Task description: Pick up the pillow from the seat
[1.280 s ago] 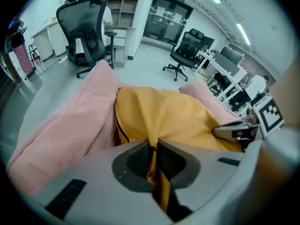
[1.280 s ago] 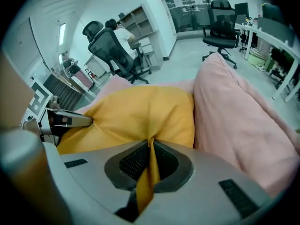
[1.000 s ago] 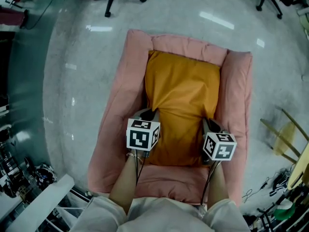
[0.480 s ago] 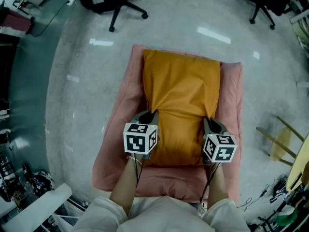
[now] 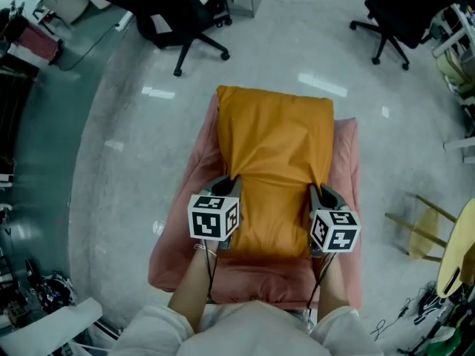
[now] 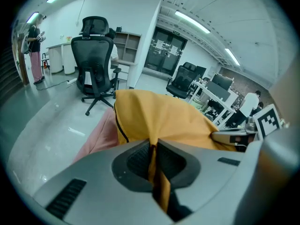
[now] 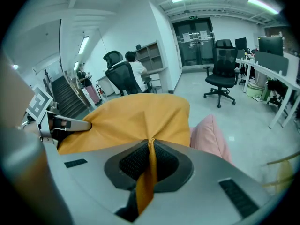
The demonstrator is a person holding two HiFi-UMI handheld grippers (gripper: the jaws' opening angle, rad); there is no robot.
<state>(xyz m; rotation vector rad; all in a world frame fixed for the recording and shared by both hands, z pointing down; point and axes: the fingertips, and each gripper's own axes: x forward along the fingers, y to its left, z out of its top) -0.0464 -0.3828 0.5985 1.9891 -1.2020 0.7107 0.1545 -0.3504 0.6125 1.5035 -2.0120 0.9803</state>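
Left gripper (image 5: pixel 228 182): jaws pressed together on a thin fold of the pillow's (image 5: pixel 274 154) orange cloth, at its near left edge.
Right gripper (image 5: pixel 320 193): same on the near right edge. A ridge of cloth stands up between the dark pads.
Pillow: slung between the two grippers, over the pink seat (image 5: pixel 174 236) and running lengthwise away from the person. From above, its far end reaches past the seat's back edge.
Why two pinches: I'd say one grip on each side keeps the soft thing level and stops it folding in the middle. A pinch at one corner alone would let it swing.
Why the cloth: the pillow is too fat for these jaws, so a gathered fold is likely the only purchase (the cover creases toward both pinch points).
Clear of the seat?: the near end looks lifted. I can't tell whether the far end touches the seat.
Seat edges: the padded sides show just outside each gripper, and the pillow sits between them.
Open room: bare floor (image 5: pixel 111 162) to the left and beyond the far end.
Obstacles: a black chair (image 5: pixel 174 13) and a second chair (image 5: pixel 397 10) stand past the pillow's far end, well apart from it. A wooden frame (image 5: pixel 419 225) stands off the seat's right side.
Risk: as I judge it, a thin fold could slip out if the pillow swings.
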